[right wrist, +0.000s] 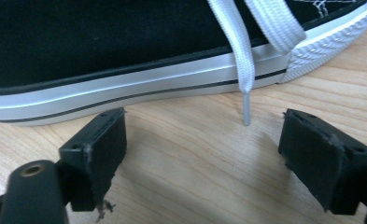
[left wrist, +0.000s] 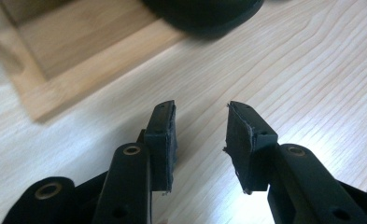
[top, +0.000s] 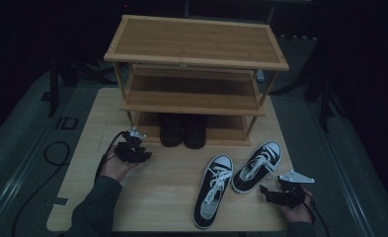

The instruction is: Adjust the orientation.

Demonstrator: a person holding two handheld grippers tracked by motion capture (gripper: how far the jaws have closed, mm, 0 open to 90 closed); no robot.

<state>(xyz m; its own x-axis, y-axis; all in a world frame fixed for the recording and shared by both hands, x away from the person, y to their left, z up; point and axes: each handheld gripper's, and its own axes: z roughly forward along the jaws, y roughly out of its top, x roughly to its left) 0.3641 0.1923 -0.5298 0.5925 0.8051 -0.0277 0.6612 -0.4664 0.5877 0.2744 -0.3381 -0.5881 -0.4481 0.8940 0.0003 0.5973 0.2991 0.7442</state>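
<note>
White laces hang off the right shoe [right wrist: 125,51] on the table, just past the wide-open, empty right gripper [right wrist: 204,154], so a lace could be pinched instead, while the left gripper [left wrist: 200,135] is held half open, empty.

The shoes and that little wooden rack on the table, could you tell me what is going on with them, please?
A person holds a claw in each hand at the table. The right claw is open, low beside the right sneaker, not touching it; a lace tip hangs between its jaws. The left sneaker lies alongside. The left claw is open and empty near the wooden rack, where a pair of dark shoes sits on the bottom shelf. The upper shelves are bare.
</note>
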